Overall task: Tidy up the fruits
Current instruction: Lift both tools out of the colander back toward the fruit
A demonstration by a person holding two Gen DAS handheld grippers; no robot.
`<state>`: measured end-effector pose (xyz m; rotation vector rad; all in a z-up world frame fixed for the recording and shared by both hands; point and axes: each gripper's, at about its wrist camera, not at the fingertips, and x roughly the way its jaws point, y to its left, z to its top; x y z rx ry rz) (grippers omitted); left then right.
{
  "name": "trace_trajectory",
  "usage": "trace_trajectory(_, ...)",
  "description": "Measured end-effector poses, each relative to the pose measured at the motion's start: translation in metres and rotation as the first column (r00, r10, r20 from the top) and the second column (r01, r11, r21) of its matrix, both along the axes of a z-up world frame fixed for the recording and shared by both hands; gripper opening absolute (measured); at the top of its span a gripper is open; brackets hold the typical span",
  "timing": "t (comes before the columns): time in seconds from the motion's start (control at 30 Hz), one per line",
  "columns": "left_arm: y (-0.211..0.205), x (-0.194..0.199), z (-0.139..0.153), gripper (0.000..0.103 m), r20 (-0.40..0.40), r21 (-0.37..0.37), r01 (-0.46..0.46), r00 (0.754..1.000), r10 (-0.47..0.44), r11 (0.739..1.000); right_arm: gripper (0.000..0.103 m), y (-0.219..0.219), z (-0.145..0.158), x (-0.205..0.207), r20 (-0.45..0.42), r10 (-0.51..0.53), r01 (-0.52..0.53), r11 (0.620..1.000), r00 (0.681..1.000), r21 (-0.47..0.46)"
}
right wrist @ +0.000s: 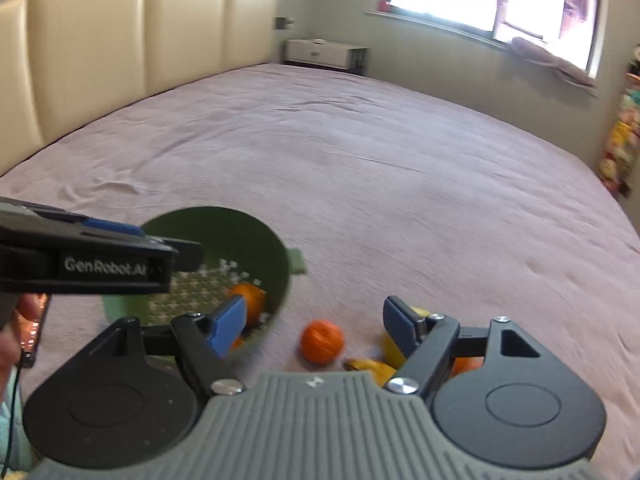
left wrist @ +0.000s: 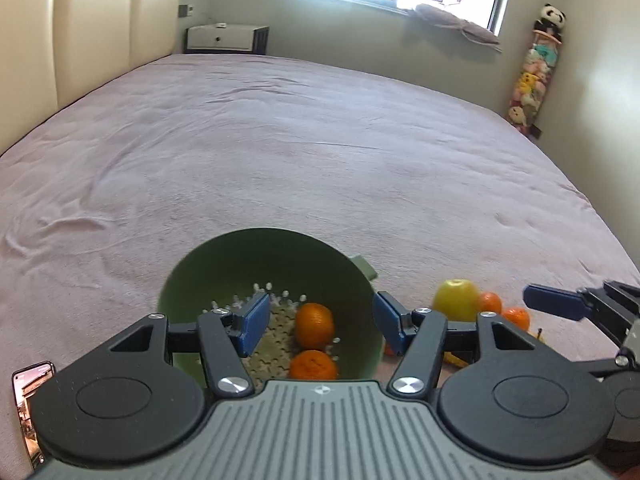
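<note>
Phone point(left wrist: 30, 408): lying at the far left on the bed, its screen lit, partly hidden behind my left tongs.
Bed point(left wrist: 280, 152): carrying everything here, under a wrinkled mauve cover; a cream padded headboard point(left wrist: 100, 28) is standing at its far left.
Left tongs point(left wrist: 320, 322): I am holding them released over the green bowl, blue pads standing apart, nothing between them but the view down into the bowl.
Green bowl point(left wrist: 256, 256): sitting on the bed in front of me, a perforated strainer floor showing inside, a small tab handle sticking out on its right side.
Oranges in the bowl point(left wrist: 315, 326): two are lying together against the right inner wall, one just behind the other.
Loose orange point(right wrist: 322, 341): lying on the bed just right of the bowl, between the pads of my right tongs in that view but not touched by them.
Right tongs point(right wrist: 316, 326): I am holding them released too, pads spread wide, gripping nothing.
Yellow apple point(left wrist: 456, 299): sitting on the bed right of the bowl, with two more oranges point(left wrist: 490, 303) just beside it.
Banana point(right wrist: 370, 368): lying near the apple, mostly hidden by my right tongs.
</note>
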<state>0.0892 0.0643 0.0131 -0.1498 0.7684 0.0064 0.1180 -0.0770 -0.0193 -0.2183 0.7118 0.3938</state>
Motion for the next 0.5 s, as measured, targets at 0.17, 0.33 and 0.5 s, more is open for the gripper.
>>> trace_trajectory(0.17, -0.026, -0.006, -0.012, 0.071, -0.021, 0.020, 0.077, 0.997, -0.076, 0.997, 0.073, -0.031, -0.011, -0.017, -0.010, -0.115, 0.115, 0.993, 0.993, 0.020)
trace_trajectory(0.33, -0.045, -0.013, -0.026, 0.071, -0.049, 0.019, 0.132, 0.990, -0.131, 0.991, 0.073, -0.054, -0.025, -0.030, -0.025, -0.180, 0.181, 0.983, 0.983, 0.019)
trace_trajectory(0.5, -0.056, -0.019, -0.035, 0.071, -0.043, 0.002, 0.178, 0.983, -0.178, 0.984, 0.073, -0.069, -0.043, -0.036, -0.033, -0.210, 0.210, 0.978, 0.977, -0.003)
